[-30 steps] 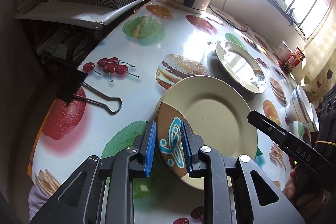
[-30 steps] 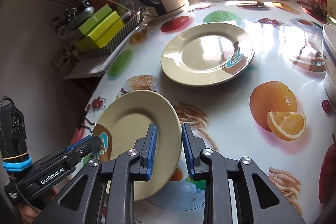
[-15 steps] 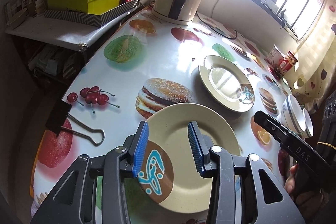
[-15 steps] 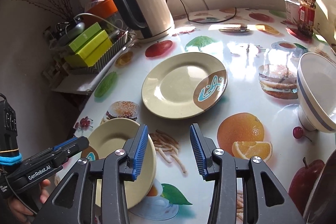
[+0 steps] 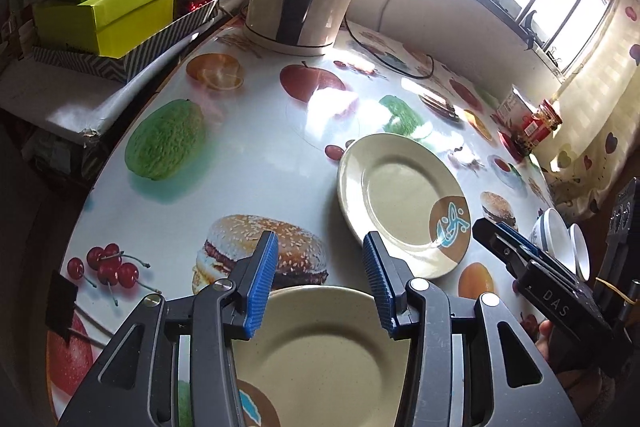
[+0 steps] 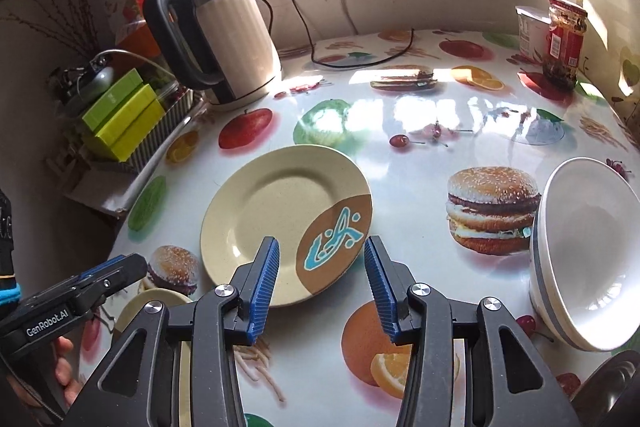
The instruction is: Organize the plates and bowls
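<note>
Left wrist view: left gripper (image 5: 320, 281) has just been opening, jaws apart and gripping nothing, the near plate (image 5: 320, 355) lying flat on the table (image 5: 248, 163) at bottom centre. Right gripper (image 6: 321, 285) too, jaws just spread, empty, above the far plate (image 6: 276, 219) mid-frame. White bowl (image 6: 588, 251) sits at right edge.

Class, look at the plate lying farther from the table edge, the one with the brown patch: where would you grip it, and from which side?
Grip the far plate at its near rim by the brown patch, coming in low from the near side. It lies flat; only the raised rim offers purchase. The right gripper already faces it, open.
</note>
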